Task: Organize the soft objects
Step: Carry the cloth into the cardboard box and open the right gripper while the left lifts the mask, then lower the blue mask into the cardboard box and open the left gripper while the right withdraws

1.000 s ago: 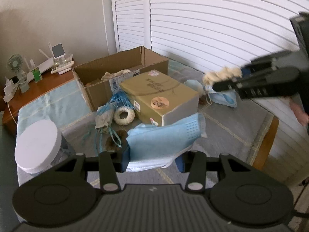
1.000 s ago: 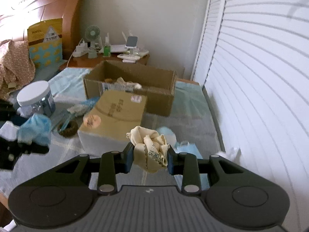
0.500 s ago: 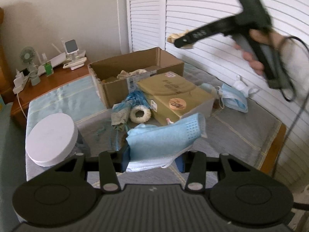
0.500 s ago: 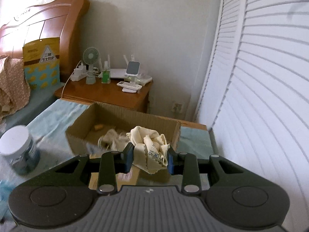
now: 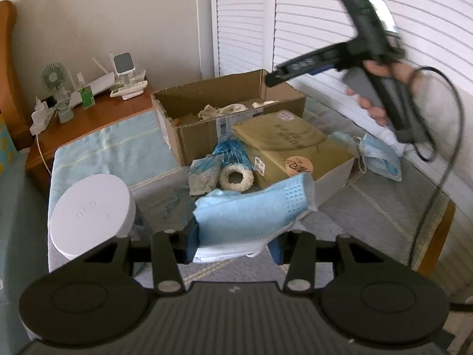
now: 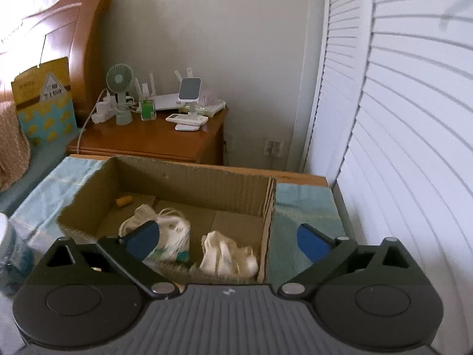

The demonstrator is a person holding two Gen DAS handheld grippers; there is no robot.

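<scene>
Only the right wrist view shows opening right tongs (image 6: 227, 241) over a blurred, seemingly cream cloth (image 6: 226, 256).

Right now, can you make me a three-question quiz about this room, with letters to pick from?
1. Where is the cream cloth?
A. inside the cardboard box
B. on the nightstand
C. on the floor

2. What colour is the face mask in the left gripper?
A. red
B. light blue
C. black

3. How is the right gripper?
A. shut on a cloth
B. shut on the jar
C. opening, nothing between its pads

Answers:
1 A: the cloth lies on the box's floor by the right wall.
2 B: blue fabric shows between the pads.
3 C: the blue pads stand wide apart over the box.
</scene>
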